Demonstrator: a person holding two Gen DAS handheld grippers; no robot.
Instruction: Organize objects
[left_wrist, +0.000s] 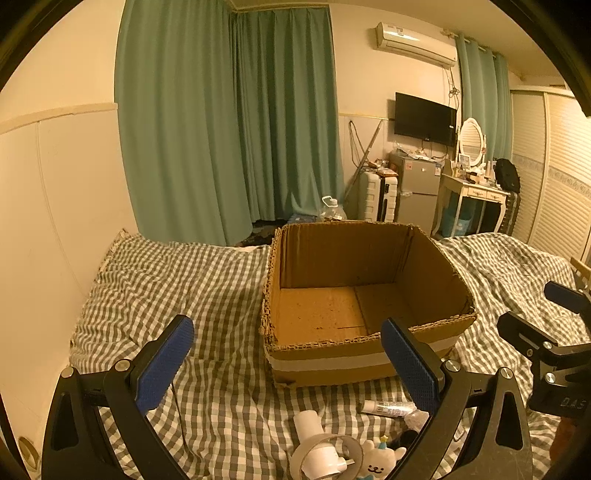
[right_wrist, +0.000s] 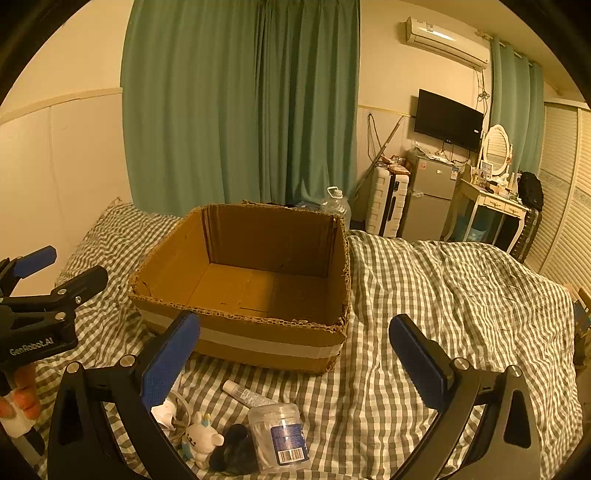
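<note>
An open, empty cardboard box (left_wrist: 436, 328) (right_wrist: 236, 339) sits on the checked bedspread. In front of it lie small items: a tape roll (left_wrist: 328, 443) with a white bottle (left_wrist: 314, 439) through it, a white bear toy (left_wrist: 380, 461) (right_wrist: 201, 439), a small tube (left_wrist: 388, 408) (right_wrist: 245, 395), a clear jar of cotton swabs (right_wrist: 280, 435) and a black object (right_wrist: 234, 448). My left gripper (left_wrist: 288, 362) is open and empty above the items. My right gripper (right_wrist: 295, 360) is open and empty above them too. Each gripper shows at the edge of the other's view.
The bedspread (right_wrist: 443, 295) stretches wide to the right of the box. A wall (left_wrist: 55, 221) borders the bed on the left. Beyond the bed stand a water jug (right_wrist: 338, 205), a suitcase (right_wrist: 388, 201), a small fridge (right_wrist: 432, 195) and a dressing table (right_wrist: 491, 206).
</note>
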